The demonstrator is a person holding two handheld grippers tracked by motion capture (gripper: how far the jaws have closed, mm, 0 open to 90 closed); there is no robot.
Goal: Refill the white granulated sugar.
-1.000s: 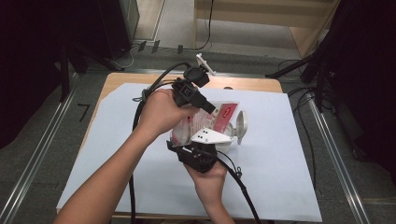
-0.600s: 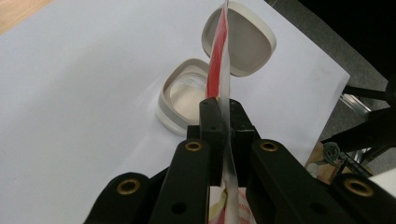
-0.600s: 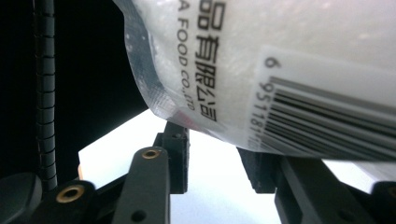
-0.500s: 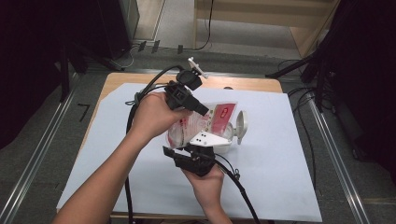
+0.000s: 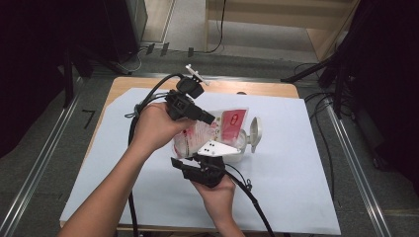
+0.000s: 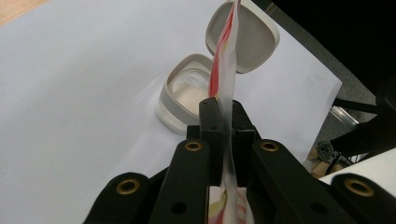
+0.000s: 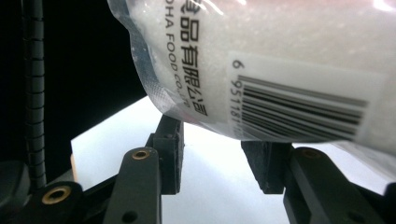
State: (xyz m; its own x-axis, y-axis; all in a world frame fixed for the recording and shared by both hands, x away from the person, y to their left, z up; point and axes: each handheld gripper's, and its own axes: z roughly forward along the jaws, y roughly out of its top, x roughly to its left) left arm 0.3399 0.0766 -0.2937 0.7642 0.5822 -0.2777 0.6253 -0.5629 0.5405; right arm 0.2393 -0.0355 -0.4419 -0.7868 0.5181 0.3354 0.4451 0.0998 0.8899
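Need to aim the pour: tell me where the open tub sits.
High view: the tub sits on the white sheet right of centre, lid up, beside the bag.

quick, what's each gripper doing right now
Left gripper: shut on the bag's thin edge.
Right gripper: open, having just widened; its fingers stand apart under the bag, not pressing it.
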